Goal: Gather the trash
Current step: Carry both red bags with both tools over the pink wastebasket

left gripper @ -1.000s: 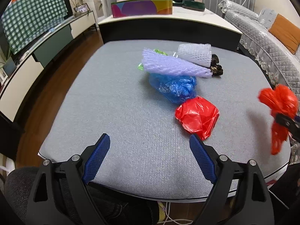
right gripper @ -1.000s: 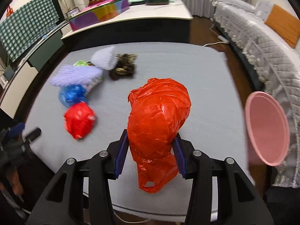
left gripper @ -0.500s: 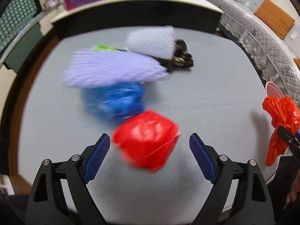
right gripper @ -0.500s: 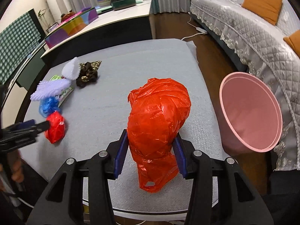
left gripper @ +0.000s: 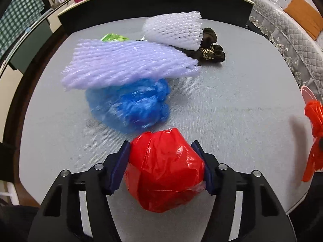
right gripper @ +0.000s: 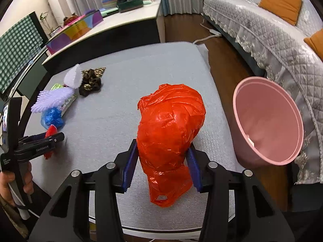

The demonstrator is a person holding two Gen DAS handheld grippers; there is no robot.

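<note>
Left gripper (left gripper: 164,169) jaws closing, pads touching red ball (left gripper: 164,171) between them, right gripper (right gripper: 162,166) clamping orange bag (right gripper: 169,129)

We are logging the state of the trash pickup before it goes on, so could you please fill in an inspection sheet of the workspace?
Surface: grey padded table, dry, no spills seen.
Job's things: red bag between the left gripper's pads; orange bag held up; blue bag, purple foam net over it, white foam net, green wrapper half hidden; pink bin beside the table's right edge.
Clutter: dark scrunchie.
Grippers: left gripper closing, pads on the red bag; right gripper shut on the orange bag.
Cables: white cord on the floor.
Surroundings: sofa, side counter with boxes.
</note>
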